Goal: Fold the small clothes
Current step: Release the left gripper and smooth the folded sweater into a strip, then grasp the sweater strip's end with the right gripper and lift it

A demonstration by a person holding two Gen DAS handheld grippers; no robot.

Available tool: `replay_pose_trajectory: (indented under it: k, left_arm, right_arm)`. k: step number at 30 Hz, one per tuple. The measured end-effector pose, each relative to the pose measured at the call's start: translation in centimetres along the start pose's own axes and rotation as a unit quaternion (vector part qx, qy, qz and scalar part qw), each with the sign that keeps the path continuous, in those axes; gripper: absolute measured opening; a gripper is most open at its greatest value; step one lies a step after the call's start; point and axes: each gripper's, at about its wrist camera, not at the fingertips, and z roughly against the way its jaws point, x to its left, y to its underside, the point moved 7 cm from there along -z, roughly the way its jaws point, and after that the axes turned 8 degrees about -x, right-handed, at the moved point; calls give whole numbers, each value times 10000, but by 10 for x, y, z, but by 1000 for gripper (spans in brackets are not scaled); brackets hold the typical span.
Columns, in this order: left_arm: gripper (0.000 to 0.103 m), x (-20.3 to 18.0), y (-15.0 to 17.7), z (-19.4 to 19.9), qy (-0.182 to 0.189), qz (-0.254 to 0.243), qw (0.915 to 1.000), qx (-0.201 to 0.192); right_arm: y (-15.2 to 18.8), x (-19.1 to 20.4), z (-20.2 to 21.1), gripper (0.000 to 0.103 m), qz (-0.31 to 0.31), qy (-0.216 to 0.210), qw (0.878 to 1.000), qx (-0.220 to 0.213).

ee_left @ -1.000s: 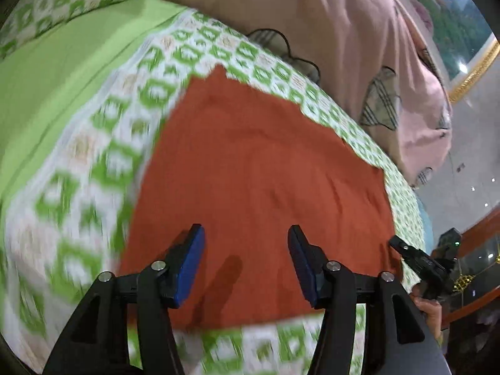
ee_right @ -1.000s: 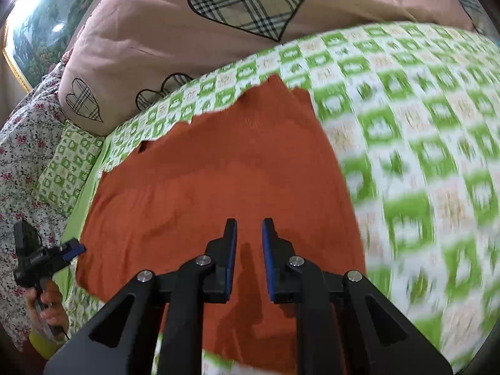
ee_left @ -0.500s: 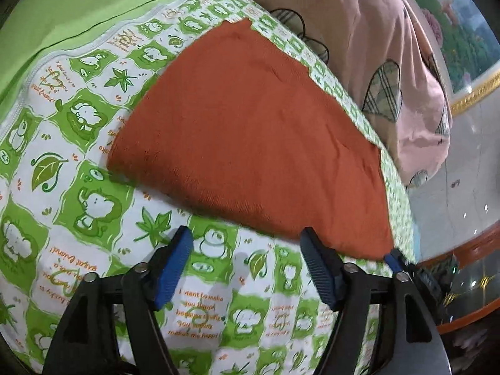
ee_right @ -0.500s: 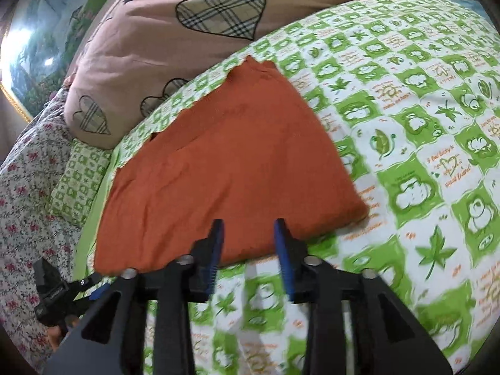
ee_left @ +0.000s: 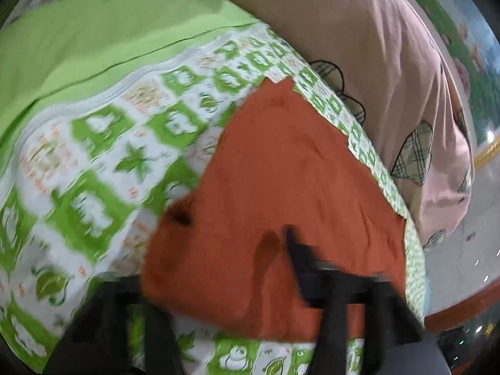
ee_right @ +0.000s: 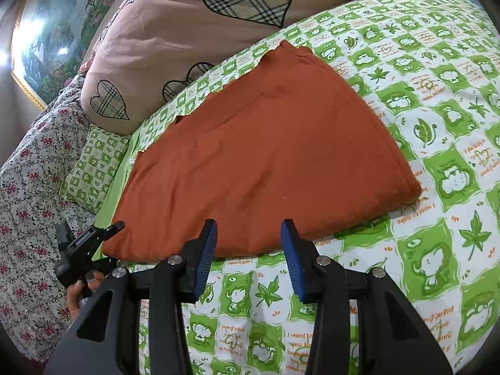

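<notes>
"I want to make" on bedsheet (ee_right: 415,209)

A: Where does the folded garment (ee_right: 265,156) lie?
B: Flat on the bedsheet (ee_right: 437,125); behind it, along its far edge, rests the big pillow (ee_right: 193,25); at the pillow's left end sits a small cushion (ee_right: 93,165), with a flowered cloth (ee_right: 28,187) further left.
A: And the grippers?
B: The right gripper (ee_right: 248,256) stands at the garment's near edge, over the sheet just before it; the left gripper (ee_right: 103,243) is at the garment's near left corner (in its own view the cloth drapes over its fingers (ee_left: 300,250)); a hand (ee_right: 79,290) holds it from below.
A: The wall?
B: A framed picture (ee_right: 53,31) hangs behind the pillow.
</notes>
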Motion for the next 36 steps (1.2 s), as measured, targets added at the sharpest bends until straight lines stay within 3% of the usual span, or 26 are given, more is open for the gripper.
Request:
replay_pose_trajectory:
  k: [1,5,10,17,20,24,30,32,33,36]
  left_arm:
    - [12,-3,-1,-1,29,-67,10000,19]
    - [11,-39,-3,5,21,-734,9971,-194]
    - [10,-93,6,16,337,-1415,9890,-267]
    - [10,-168,64,-10,522,-2571,9650,51]
    - [10,-174,91,-27,472,-2794,9585,314]
    - [10,-174,99,-29,413,-2981,9533,260]
    - [10,-173,98,-28,442,-3042,9511,302]
    - [10,-176,98,-28,408,-3117,9489,289]
    - [10,-178,97,-25,399,-3149,9479,262]
    - [10,-188,91,-13,572,-3117,9481,248]
  right_arm:
    - [-1,0,-1,44,-9,-13,10000,7]
    - [-13,-2,-1,44,30,-44,10000,-65]
    - [-29,-3,-2,44,34,-156,9998,-89]
    - [-54,11,-33,44,57,-652,9971,376]
    - [-64,27,-60,54,116,-886,9933,727]
    - [-70,62,-101,69,325,-1250,9847,1168]
    - [-67,110,-169,69,601,-1453,9735,1661]
    - [-65,121,-187,48,779,-1356,9731,1690]
    - [-64,125,-192,21,911,-1289,9722,1727]
    - [-69,129,-190,15,1189,-1168,9722,1641]
